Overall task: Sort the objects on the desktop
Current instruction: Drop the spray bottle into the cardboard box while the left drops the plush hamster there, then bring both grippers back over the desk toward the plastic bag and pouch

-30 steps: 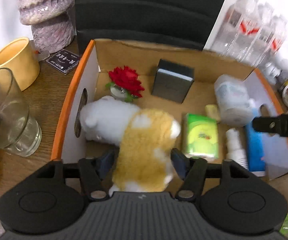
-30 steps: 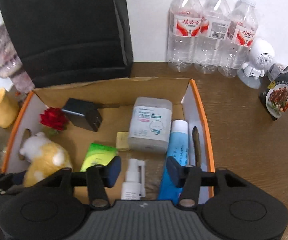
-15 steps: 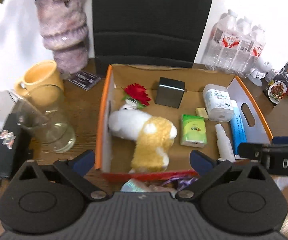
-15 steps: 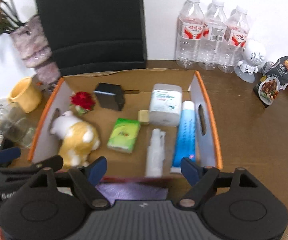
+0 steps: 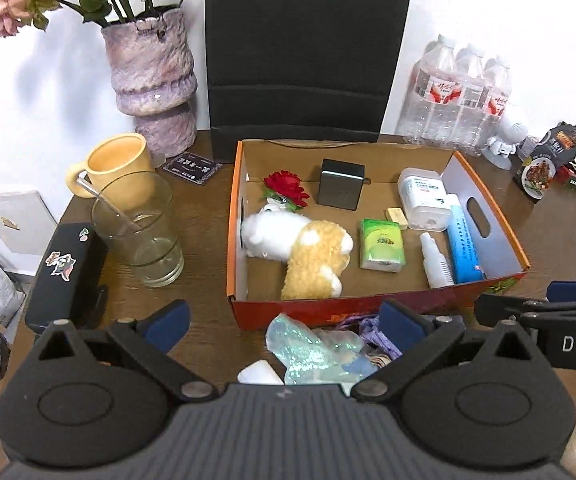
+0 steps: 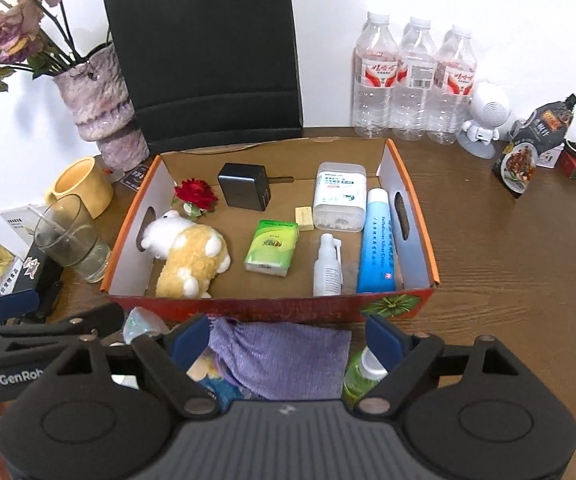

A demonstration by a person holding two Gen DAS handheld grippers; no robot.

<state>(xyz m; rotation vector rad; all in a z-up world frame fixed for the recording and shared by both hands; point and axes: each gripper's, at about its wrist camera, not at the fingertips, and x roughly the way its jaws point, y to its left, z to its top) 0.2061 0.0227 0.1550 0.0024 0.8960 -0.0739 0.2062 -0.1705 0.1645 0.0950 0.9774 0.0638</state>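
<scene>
Both grippers have pulled back from the cardboard box (image 5: 483,292) since a second ago, when the left gripper (image 5: 284,322) straddled the plush toy (image 5: 307,246) with its fingers inside the box; now it hangs in front of the box's near wall with fingers spread wide and nothing between them. The right gripper (image 6: 288,338) is likewise spread wide and empty, over a purple cloth pouch (image 6: 284,354) lying on the desk against the box's near wall.

Inside the box lie eight things: one plush toy along the left wall, one red rose (image 6: 195,194) near the far left corner, one black charger (image 6: 244,186) by the far wall, one green tissue pack (image 6: 272,248) in the middle, one small yellow block (image 6: 304,218), one white tub (image 6: 339,196), one white spray bottle (image 6: 327,266) and one blue tube (image 6: 377,242) along the right wall.

Outside it stand three water bottles (image 6: 413,84) at the desk's far edge, one yellow mug (image 5: 118,166), one glass (image 5: 140,232), one purple vase (image 5: 152,76) and one black case (image 5: 68,272) to the left. One green bottle (image 6: 361,376) lies just beside the pouch, and a shiny crumpled wrapper (image 5: 311,346) sits before the left gripper.
</scene>
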